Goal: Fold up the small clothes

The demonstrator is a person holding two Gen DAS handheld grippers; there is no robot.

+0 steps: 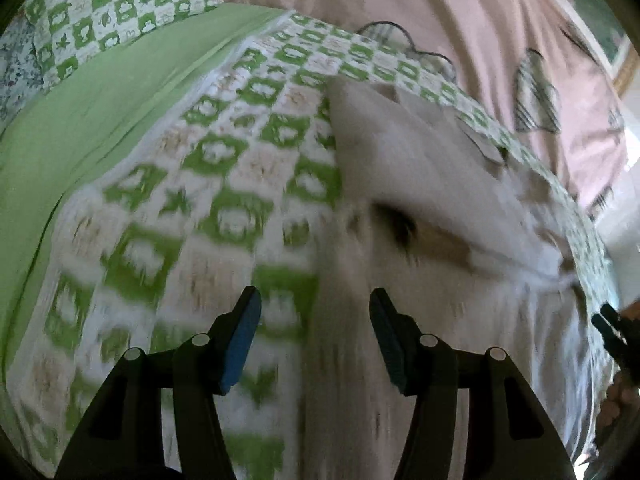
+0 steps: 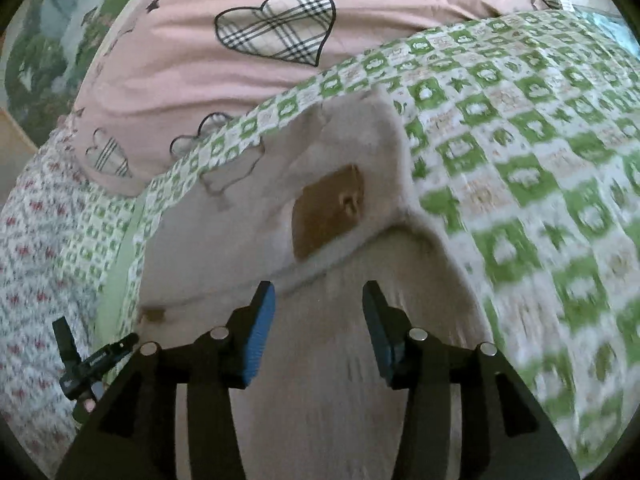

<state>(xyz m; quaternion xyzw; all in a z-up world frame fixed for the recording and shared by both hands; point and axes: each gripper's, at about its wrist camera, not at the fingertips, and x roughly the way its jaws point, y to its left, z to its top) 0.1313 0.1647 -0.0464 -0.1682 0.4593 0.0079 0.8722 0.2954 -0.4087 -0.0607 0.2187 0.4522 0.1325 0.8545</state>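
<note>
A small beige garment (image 2: 340, 184) with a brown patch (image 2: 328, 208) lies partly folded on the green-and-white checked bedspread (image 2: 540, 184), its upper layer doubled over the lower one. The right gripper (image 2: 319, 332) hangs over its near part, fingers spread and holding nothing. The left gripper (image 1: 315, 340) is likewise released above the garment's (image 1: 420, 184) left edge. A pink quilt with plaid hearts (image 2: 276, 28) bunches just behind, and a green sheet (image 1: 100, 100) borders the bedspread (image 1: 224, 152).
</note>
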